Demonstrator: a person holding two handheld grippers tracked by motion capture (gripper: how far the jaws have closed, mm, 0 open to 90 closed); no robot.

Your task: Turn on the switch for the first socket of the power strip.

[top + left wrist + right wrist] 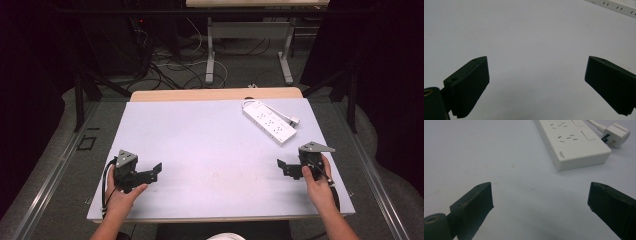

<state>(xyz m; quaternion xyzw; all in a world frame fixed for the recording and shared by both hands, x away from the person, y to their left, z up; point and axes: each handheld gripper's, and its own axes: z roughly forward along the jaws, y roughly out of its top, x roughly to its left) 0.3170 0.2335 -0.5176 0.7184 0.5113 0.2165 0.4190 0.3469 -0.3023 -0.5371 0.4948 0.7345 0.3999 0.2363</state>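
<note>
Nothing has been picked up yet; judging from how things lie, the work on the white power strip [269,121] has not begun and all of it is left.

Nearest, at the table's [200,150] near edge, the person's two hands rest on the surface, one toward each near corner. The left gripper [152,171] sits by the near left corner, its jaws pointing inward toward the middle of the table, spread wide and holding nothing; in the left gripper view bare table shows between them. The right gripper [283,167] sits by the near right corner, turned inward as well, jaws equally wide apart and empty, the hand wrapped around its handle from behind.

Farther off, toward the far right corner, the power strip lies flat and slantwise, untouched. Its plug [617,132] lies just beside it on the table, the cord looping round the strip's far end. The right gripper is the closer of the two.
</note>
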